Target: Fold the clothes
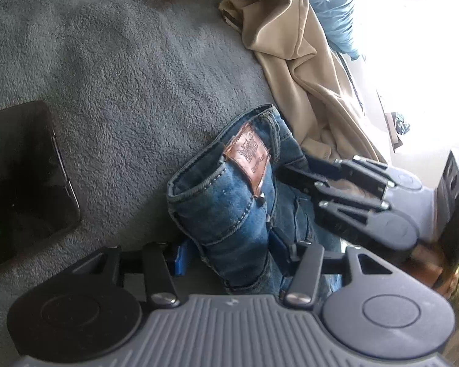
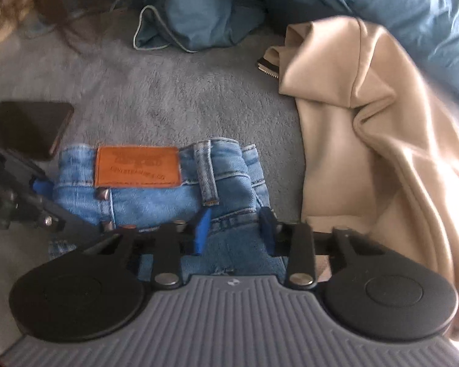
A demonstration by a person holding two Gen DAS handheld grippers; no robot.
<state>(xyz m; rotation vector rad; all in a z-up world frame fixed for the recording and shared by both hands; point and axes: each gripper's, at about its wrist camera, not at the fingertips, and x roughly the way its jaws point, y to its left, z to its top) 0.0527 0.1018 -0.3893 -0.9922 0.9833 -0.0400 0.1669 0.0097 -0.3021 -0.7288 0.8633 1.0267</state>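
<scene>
Folded blue jeans [image 1: 229, 202] with a brown leather patch [image 1: 249, 159] lie bunched on a grey fleece blanket [image 1: 122, 70]. My left gripper [image 1: 229, 253] is shut on the thick denim bundle, with a blue pad on each side of it. In the right wrist view the same jeans [image 2: 156, 202] show their waistband and patch [image 2: 137, 166]. My right gripper [image 2: 235, 232] is shut on the denim just below a belt loop. Each gripper appears in the other's view: the right gripper [image 1: 296, 189] comes in from the right, and the left gripper [image 2: 46, 202] holds the jeans' left end.
A black phone [image 1: 24, 180] [image 2: 30, 128] lies on the blanket left of the jeans. A crumpled beige garment [image 1: 290, 61] [image 2: 367, 122] lies to the right. Blue bedding [image 2: 199, 15] sits at the far edge. Bright glare fills the right side of the left wrist view.
</scene>
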